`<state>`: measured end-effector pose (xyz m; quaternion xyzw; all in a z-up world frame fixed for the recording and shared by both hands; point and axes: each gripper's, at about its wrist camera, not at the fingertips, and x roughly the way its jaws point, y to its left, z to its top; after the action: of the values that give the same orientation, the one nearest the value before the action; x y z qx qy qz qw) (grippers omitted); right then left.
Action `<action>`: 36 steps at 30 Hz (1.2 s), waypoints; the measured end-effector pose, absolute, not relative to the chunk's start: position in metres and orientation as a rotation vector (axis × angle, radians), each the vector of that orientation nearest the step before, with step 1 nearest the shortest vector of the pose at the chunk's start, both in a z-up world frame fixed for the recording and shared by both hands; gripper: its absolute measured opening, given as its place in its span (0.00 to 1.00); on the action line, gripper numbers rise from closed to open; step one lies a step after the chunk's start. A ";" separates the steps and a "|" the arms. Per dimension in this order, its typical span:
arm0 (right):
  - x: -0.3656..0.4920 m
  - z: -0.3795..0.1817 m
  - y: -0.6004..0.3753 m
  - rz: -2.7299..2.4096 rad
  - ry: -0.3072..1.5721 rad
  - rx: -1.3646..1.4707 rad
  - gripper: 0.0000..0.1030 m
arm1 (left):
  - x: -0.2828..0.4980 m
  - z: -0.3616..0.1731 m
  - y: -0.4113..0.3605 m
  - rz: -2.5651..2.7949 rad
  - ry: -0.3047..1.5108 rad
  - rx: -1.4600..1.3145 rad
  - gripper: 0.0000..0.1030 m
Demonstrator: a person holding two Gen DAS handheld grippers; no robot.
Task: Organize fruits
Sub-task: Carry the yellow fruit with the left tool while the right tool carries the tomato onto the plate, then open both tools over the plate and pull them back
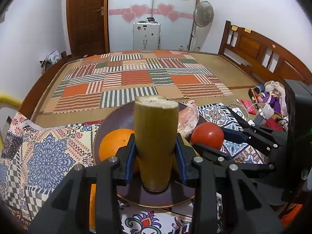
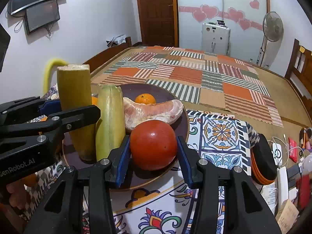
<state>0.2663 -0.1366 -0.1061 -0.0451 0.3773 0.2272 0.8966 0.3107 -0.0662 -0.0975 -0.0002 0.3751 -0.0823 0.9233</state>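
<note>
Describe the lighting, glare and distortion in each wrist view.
Left wrist view: fisheye bends the bed frame; dark corners; the tomato shows a soft highlight. Right wrist view: straight door edges bow; small glare spots on the tomato; right edge clutter blurs.

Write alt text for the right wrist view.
The right gripper clamps a red tomato over a dark plate already holding an orange, a pale peeled fruit piece and a green stalk piece. At left, the left gripper holds a yellow-green stalk upright.
</note>
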 end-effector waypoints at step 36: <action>0.161 -0.038 -0.147 0.470 0.544 -0.091 0.54 | 0.177 -0.032 -0.002 -0.156 0.640 0.022 0.58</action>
<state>0.1615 -0.1473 -0.0376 -0.0443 0.2659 0.2301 0.9351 0.1773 -0.0018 -0.0321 0.0107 0.3142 -0.0764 0.9462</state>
